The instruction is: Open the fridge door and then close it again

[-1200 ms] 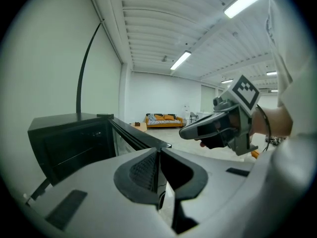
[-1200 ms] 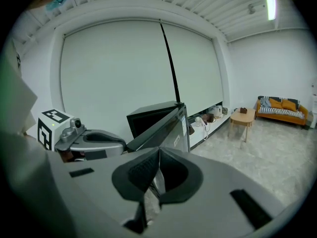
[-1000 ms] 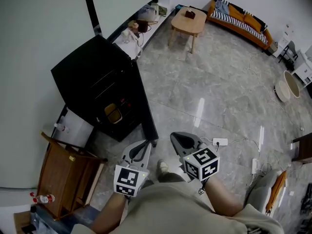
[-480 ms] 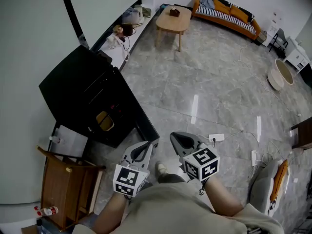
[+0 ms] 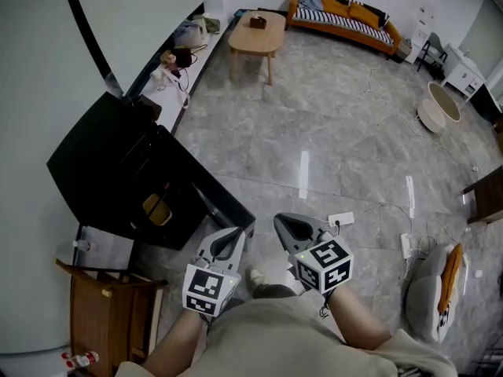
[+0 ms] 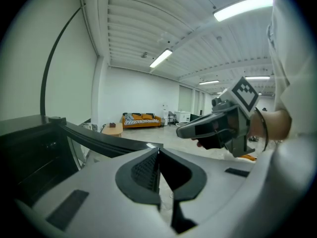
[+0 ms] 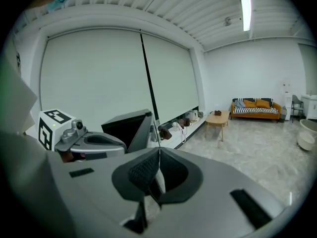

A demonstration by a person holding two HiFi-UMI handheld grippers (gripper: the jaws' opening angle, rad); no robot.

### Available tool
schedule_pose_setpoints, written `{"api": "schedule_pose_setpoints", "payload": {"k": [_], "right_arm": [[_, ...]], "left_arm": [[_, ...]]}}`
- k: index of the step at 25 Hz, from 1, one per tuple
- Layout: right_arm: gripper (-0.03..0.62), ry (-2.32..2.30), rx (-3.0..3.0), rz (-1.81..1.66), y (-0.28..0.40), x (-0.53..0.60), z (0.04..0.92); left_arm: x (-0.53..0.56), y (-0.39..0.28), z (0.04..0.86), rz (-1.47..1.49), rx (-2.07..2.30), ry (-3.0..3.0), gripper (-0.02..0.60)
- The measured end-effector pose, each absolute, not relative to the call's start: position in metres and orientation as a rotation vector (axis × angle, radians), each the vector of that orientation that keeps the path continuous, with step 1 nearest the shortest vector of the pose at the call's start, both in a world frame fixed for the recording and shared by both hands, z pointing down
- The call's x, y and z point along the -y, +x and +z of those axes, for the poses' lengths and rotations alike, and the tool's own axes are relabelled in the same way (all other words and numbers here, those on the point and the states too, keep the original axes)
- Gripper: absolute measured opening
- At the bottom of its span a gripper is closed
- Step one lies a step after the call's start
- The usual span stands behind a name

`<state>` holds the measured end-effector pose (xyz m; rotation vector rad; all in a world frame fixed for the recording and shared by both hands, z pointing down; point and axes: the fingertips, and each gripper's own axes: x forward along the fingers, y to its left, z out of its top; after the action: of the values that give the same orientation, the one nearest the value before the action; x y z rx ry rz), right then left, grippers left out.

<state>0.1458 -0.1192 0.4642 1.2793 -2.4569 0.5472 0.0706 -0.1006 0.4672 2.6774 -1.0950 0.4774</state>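
Head view: the person's torso [image 5: 267, 336] covers the legs, save one shoe [image 5: 255, 276], and the floor beneath. The wooden cabinet [image 5: 110, 312] is cut off by the lower edge, and the dark furniture [image 5: 489, 196] by the right edge. Items on the low shelf [image 5: 169, 57] and the small object [image 5: 257, 22] on the coffee table [image 5: 251, 42] are too small to identify, as is the yellow patch [image 5: 156, 209] on the fridge [image 5: 102, 163].

Right gripper view: the right gripper [image 7: 159, 152] hides, with its own body, the fridge base and the underside of the left gripper [image 7: 116, 143]
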Motion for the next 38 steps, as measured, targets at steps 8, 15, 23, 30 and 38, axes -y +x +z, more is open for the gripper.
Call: {"api": "schedule_pose_setpoints", "payload": {"k": [8,15,23,30,38], "right_arm": [[-0.003,1.321,2.447,0.536,0.167,0.134,0.460],[-0.003,1.349,2.424,0.557,0.183,0.140,0.467],[-0.003,1.371,2.426,0.538,0.189,0.157,0.469],[-0.003,1.417,2.432,0.483,0.204,0.183,0.457],[-0.003,1.496,2.418,0.445,0.227,0.210,0.452]], "left_arm": [[0.146,0.074,0.466,0.497,1.121,2.672,0.009],[0.157,0.090,0.467,0.438,1.128,2.649,0.009],[0.178,0.110,0.471,0.483,1.088,2.682,0.009],[0.201,0.132,0.471,0.559,1.058,2.714,0.009],[0.230,0.152,0.476,0.603,1.052,2.717,0.009]]}}
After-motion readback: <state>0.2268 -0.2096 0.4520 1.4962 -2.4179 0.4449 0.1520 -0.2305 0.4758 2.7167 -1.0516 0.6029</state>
